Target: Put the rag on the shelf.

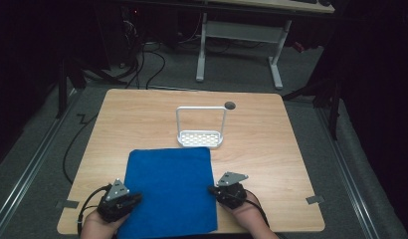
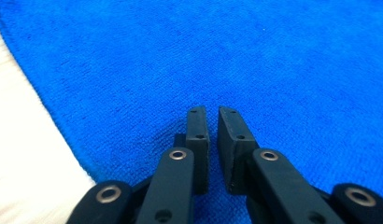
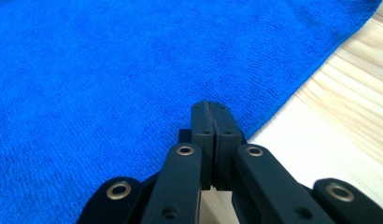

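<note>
Blue towel (image 1: 167, 191) lay flat on the near half of the wooden surface (image 1: 271, 149), its near edge at the surface's front edge. Left gripper (image 1: 135, 197) rested over the towel's left edge near the front corner; in the left gripper view its tips (image 2: 212, 112) sat just above the blue cloth (image 2: 227, 60) with the jaws a narrow slit apart, nothing between them. Right gripper (image 1: 212, 189) was at the towel's right edge; in the right gripper view its tips (image 3: 211, 106) were pressed fully together over the towel's border (image 3: 133, 70), with bare wood (image 3: 339, 126) to their right. Whether any cloth was pinched could not be told. A white wire rack (image 1: 200, 130) with a tall handle stood just beyond the towel's far edge, apart from both grippers.
</note>
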Tool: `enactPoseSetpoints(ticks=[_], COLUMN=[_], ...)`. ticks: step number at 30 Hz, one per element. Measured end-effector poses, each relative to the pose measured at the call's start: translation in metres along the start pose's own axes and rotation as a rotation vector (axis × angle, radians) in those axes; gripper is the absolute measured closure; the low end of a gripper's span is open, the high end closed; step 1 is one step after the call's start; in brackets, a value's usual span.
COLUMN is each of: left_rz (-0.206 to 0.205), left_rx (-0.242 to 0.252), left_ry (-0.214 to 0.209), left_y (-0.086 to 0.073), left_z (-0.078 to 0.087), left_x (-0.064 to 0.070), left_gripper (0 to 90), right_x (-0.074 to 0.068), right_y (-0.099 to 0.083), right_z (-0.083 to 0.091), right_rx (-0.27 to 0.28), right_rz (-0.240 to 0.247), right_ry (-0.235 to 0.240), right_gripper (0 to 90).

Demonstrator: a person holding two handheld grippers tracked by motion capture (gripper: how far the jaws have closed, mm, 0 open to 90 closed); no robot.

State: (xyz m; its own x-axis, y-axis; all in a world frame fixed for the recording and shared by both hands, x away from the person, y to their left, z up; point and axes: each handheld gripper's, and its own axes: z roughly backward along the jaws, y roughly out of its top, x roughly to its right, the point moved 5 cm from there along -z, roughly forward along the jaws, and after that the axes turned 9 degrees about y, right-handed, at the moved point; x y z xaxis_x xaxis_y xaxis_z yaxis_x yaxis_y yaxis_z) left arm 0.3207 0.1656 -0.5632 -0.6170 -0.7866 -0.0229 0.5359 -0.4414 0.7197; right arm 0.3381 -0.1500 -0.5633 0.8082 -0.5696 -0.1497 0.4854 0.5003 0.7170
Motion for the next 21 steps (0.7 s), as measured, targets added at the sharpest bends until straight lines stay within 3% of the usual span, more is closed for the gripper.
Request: enactPoseSetpoints(ticks=[1,2,4,8,11,17,21], left_rz=[0.0,-0.012,-0.017,-0.058,-0.069,-0.12,-0.149], left_rx=[0.0,0.002,0.005,0.011,0.012,0.016,0.021], left_ry=[0.0,-0.035,-0.056,-0.113,-0.14,-0.227,-0.241], left_y=[0.0,0.006,0.009,0.019,0.022,0.025,0.025], left_z=[0.0,-0.006,-0.009,-0.02,-0.022,-0.025,-0.024], left_x=[0.0,0.006,0.011,0.028,0.036,0.065,0.076], left_gripper=[83.1,83.0,83.0,82.3,81.8,80.5,77.4], right_x=[0.0,0.004,0.006,0.015,0.017,0.024,0.023], right_y=[0.0,-0.007,-0.009,-0.025,-0.033,-0.057,-0.066], right_z=[0.0,0.008,0.011,0.032,0.04,0.068,0.079], right_rx=[0.0,0.0,0.003,0.006,0.012,0.024,0.024], right_rz=[0.0,-0.016,-0.021,-0.076,-0.085,-0.131,-0.147], right_ry=[0.0,-0.024,-0.03,-0.078,-0.091,-0.116,-0.124], right_gripper=[90.0,90.0,90.0,90.0,90.0,90.0,88.5])
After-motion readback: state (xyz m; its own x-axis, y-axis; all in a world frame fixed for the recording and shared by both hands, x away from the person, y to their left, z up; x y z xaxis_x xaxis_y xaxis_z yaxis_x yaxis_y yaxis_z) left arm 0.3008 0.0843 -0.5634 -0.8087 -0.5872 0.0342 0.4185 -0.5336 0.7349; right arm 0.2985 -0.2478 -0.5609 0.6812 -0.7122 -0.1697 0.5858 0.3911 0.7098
